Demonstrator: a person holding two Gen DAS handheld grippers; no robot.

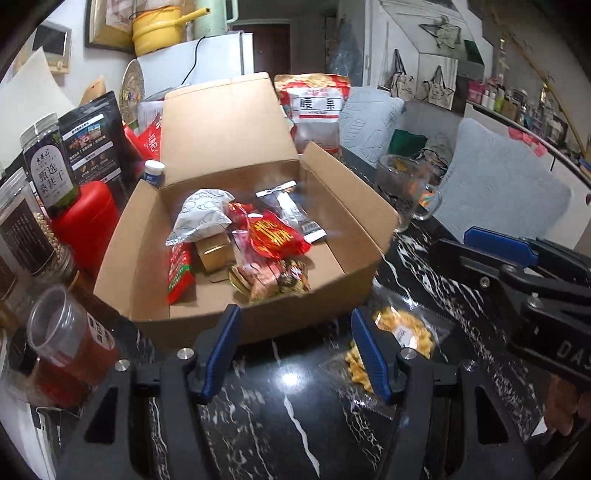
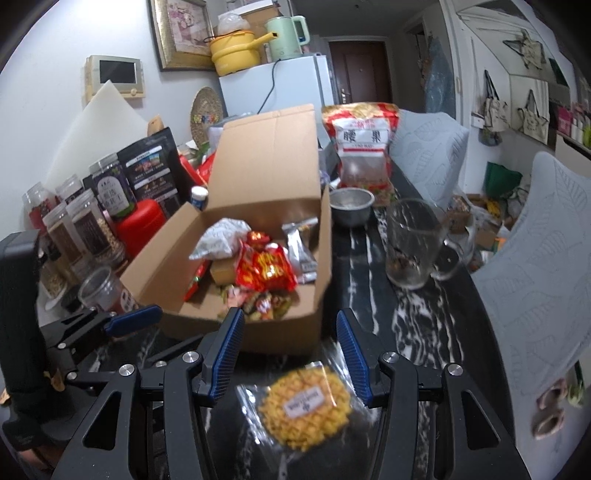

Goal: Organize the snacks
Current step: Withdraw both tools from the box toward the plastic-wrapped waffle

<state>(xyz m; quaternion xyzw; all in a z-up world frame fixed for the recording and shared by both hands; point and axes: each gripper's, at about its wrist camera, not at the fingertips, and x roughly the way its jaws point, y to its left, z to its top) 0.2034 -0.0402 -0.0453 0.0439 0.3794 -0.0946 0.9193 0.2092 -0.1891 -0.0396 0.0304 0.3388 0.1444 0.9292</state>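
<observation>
Right wrist view: snack bag (image 2: 304, 410) lies on black marble table (image 2: 406, 332), between right gripper (image 2: 291, 354) fingers, untouched.
Bag look: clear, yellow pieces, white label.
Right jaws: partly apart, empty.
Left gripper (image 1: 295, 354): parted, empty; bag just right.
Box (image 2: 258, 328): ahead.

Black marble tabletop (image 2: 417, 317) veined in white, catching a glare of overhead light near the front edge. Behind it a pale wall carries a gilt-framed picture (image 2: 181, 33) and a small cream intercom screen (image 2: 115, 75). A white fridge (image 2: 280, 85) stands at the back — yellow enamel pot (image 2: 234, 51) and mint-green kettle (image 2: 286, 35) on top. Down the hallway, a dark brown door (image 2: 360, 70). To the right, pale blue quilted cushions (image 2: 535, 266) and canvas tote bags (image 2: 495, 105) hanging on the white wall.
</observation>
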